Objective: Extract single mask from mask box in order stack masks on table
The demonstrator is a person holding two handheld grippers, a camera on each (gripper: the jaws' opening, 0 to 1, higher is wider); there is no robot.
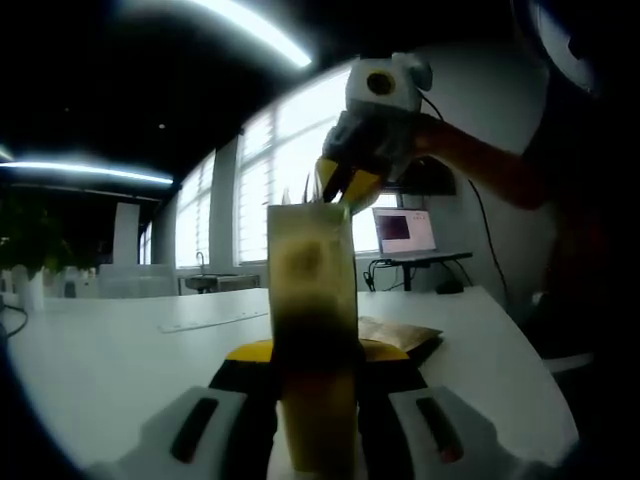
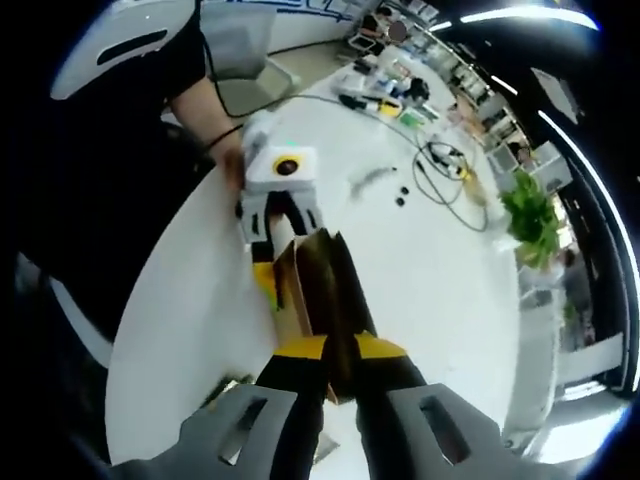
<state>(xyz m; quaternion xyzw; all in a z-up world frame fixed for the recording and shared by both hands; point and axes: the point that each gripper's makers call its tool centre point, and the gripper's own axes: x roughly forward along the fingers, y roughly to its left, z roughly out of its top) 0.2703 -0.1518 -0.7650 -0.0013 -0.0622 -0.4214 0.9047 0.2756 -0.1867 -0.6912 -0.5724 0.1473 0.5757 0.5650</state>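
Left gripper view: table point(image 1: 120, 350) bare on the left, edge close on the right. Left claw point(image 1: 318, 400) clamped on upright box point(image 1: 312, 300); right claw point(image 1: 345, 185) at its top.

Right gripper view: right claw point(image 2: 335, 375) closed on box point(image 2: 320, 290) flap; table point(image 2: 440, 280) mostly free, cables point(image 2: 450, 175) far.

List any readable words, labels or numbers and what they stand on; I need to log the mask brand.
None can be read.
mask box: faces dark and blurred, no legible print.
laptop: lit screen, content too small to read.
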